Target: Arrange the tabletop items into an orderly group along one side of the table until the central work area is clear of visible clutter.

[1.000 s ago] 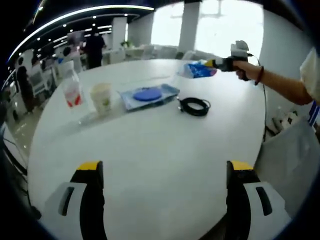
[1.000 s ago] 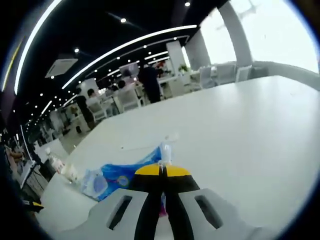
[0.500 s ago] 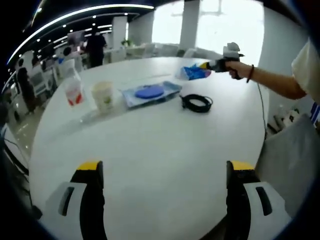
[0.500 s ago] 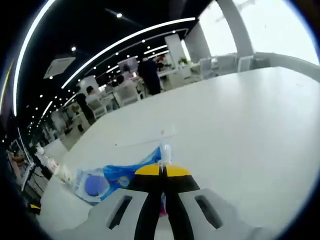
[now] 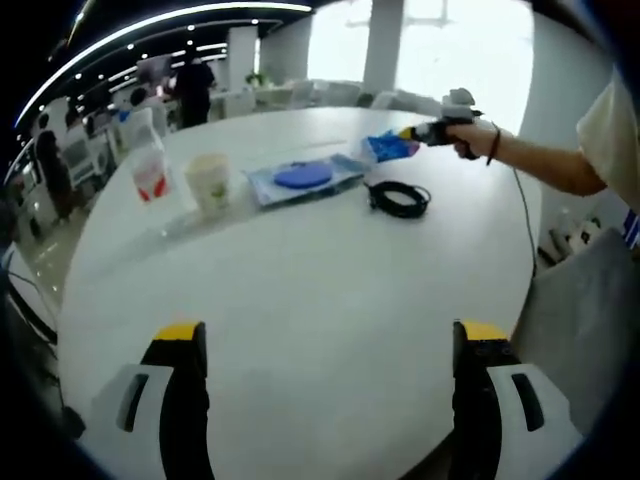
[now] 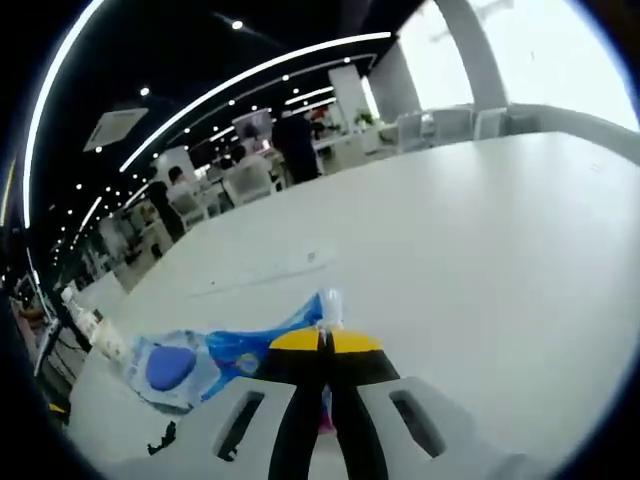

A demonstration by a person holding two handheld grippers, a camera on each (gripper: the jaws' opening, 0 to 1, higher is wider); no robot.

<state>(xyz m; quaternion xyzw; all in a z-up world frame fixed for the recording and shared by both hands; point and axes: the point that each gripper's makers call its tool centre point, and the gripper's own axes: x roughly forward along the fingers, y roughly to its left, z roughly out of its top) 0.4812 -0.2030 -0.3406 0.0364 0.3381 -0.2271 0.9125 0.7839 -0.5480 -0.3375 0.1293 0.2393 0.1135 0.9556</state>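
Observation:
My left gripper [image 5: 330, 335] hangs open and empty over the near part of the white round table [image 5: 300, 290]. Across the table stand a red-and-white cup [image 5: 150, 178] and a pale paper cup [image 5: 212, 182]. Beside them lie a blue tray with a blue disc [image 5: 303, 178] and a black cable coil [image 5: 400, 198]. My right gripper [image 5: 425, 130] holds a blue packet [image 5: 390, 147] just above the table beyond the coil. In the right gripper view the right gripper [image 6: 322, 342] is shut on the blue packet [image 6: 240, 355], with the tray [image 6: 165, 368] and the cable [image 6: 160, 438] at lower left.
A person's arm [image 5: 560, 170] reaches in from the right. The table edge [image 5: 535, 230] curves close on that side. Chairs, other tables and people [image 5: 190, 85] fill the room behind. A wide bare stretch of tabletop [image 6: 450, 230] lies ahead of the right gripper.
My right gripper has carried the blue packet a little nearer the tray; the tray and the cable end now show more in its view. The left gripper has hardly moved.

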